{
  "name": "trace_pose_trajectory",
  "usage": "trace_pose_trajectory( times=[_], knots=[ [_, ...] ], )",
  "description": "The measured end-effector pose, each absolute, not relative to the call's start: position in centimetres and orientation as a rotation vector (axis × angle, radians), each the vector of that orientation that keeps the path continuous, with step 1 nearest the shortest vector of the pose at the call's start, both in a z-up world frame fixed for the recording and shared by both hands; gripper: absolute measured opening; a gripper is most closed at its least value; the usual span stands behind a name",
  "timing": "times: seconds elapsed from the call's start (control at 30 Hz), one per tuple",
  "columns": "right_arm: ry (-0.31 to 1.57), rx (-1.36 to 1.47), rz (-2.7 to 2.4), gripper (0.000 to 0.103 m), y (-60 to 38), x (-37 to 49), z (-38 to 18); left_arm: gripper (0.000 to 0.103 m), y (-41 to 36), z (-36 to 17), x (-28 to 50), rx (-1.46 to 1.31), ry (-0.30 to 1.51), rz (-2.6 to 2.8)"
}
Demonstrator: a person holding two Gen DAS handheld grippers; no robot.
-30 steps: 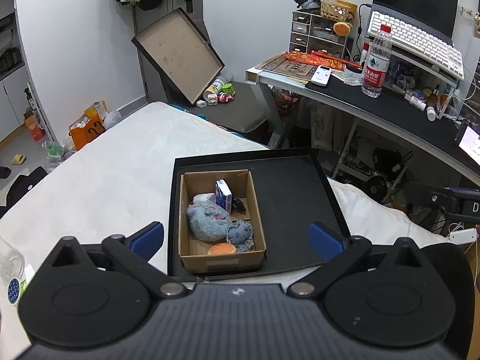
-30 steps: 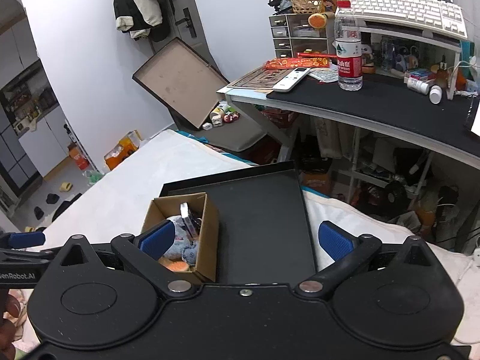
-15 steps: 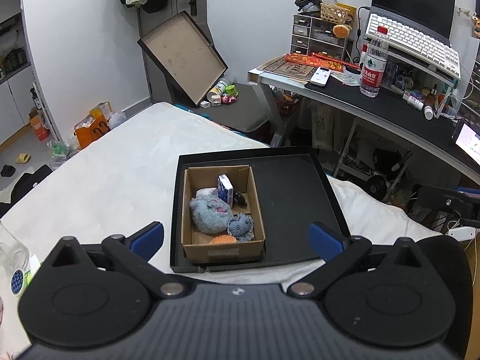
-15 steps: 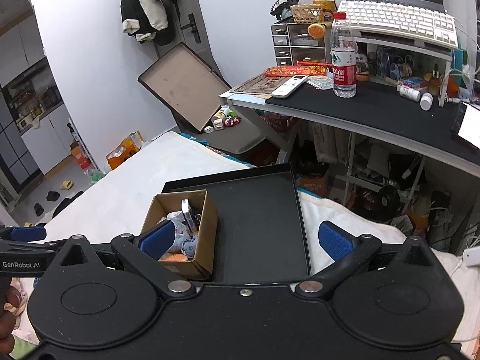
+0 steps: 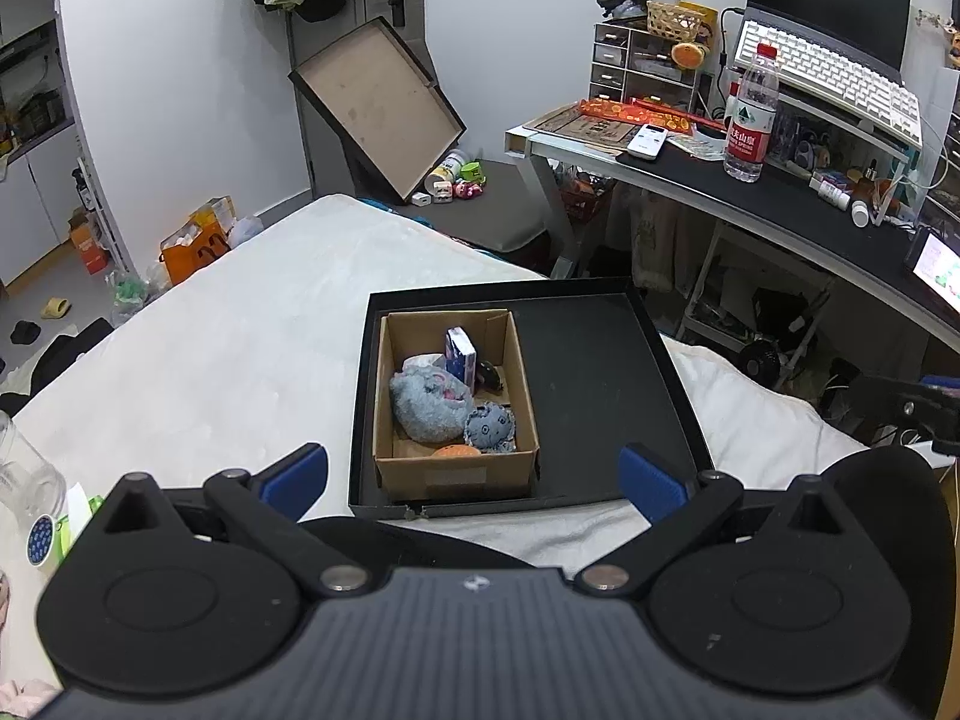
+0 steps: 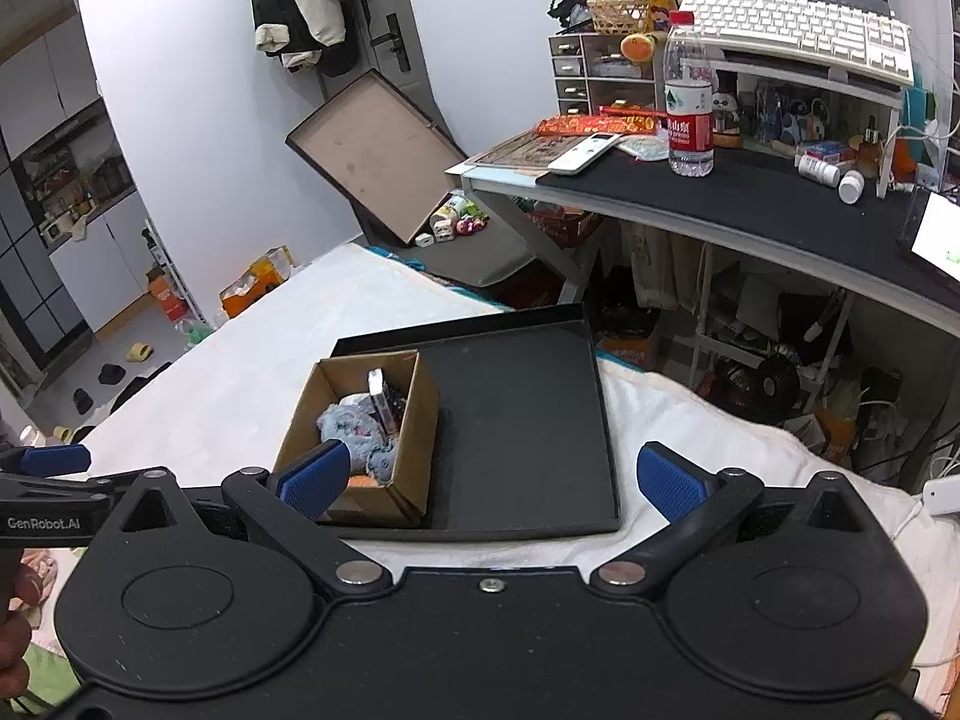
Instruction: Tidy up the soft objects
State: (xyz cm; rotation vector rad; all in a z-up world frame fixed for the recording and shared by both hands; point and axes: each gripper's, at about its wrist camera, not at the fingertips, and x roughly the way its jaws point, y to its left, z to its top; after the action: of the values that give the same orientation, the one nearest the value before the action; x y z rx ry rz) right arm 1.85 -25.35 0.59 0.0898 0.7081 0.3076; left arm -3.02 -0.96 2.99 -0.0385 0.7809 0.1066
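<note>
A cardboard box stands in the left part of a black tray on the white bed. It holds a grey-blue plush, a small blue spiky plush, an orange soft toy and a small blue-white carton. My left gripper is open and empty, held above the tray's near edge. My right gripper is open and empty, over the near side of the tray; the box sits by its left finger.
A desk with a water bottle, keyboard and clutter stands at the right. A brown flat box lid leans on the door. A clear jar sits at the bed's left edge. White bedding spreads to the left.
Both grippers have drawn back and risen a little, so the tray and box look smaller and farther. Both stay open and empty.
</note>
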Motion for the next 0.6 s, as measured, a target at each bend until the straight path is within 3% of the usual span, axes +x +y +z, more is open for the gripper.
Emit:
trace_pose_trajectory(
  times=[0.6],
  knots=[
    [0.718, 0.088, 0.320, 0.103, -25.22, 0.90, 0.34, 0.102, -0.70, 2.46, -3.46, -0.044, 0.795, 0.111]
  ],
)
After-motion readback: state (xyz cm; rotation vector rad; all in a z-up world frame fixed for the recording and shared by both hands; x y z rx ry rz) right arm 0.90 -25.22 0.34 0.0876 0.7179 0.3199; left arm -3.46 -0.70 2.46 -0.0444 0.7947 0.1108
